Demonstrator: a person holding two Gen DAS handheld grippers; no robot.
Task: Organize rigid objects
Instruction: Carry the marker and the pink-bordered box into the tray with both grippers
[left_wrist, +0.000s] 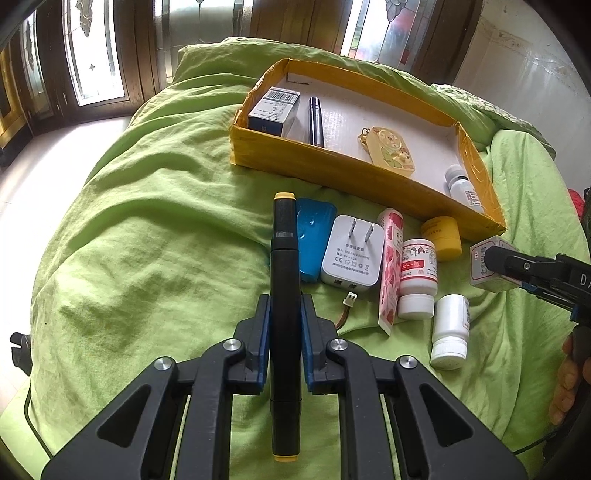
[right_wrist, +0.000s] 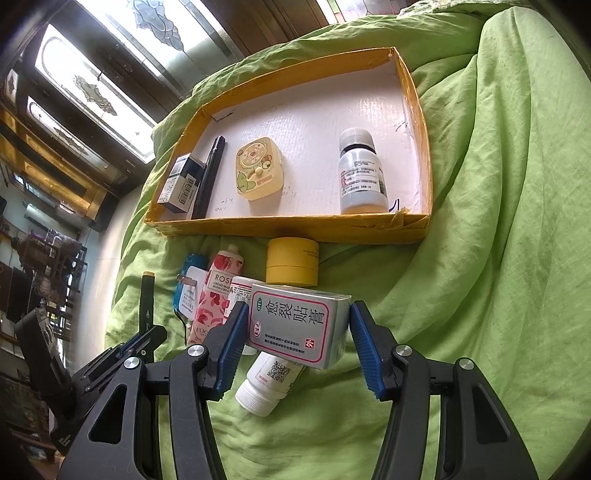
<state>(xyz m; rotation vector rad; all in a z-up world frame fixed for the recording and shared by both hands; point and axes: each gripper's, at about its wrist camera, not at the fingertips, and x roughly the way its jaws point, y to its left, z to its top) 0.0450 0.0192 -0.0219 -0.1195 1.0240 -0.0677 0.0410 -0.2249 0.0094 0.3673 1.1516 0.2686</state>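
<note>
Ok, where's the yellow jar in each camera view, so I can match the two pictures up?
Left wrist: yellow jar sits right of centre on the green cover, just below the tray's near wall.
Right wrist: yellow jar sits centre, just below the tray's near wall.
Shared landmark: the yellow-edged cardboard tray.

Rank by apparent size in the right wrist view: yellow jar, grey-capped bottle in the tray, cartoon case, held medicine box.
1. medicine box, though being nearest the camera inflates it
2. grey-capped bottle
3 and 4. cartoon case and yellow jar look alike; unranked.
</note>
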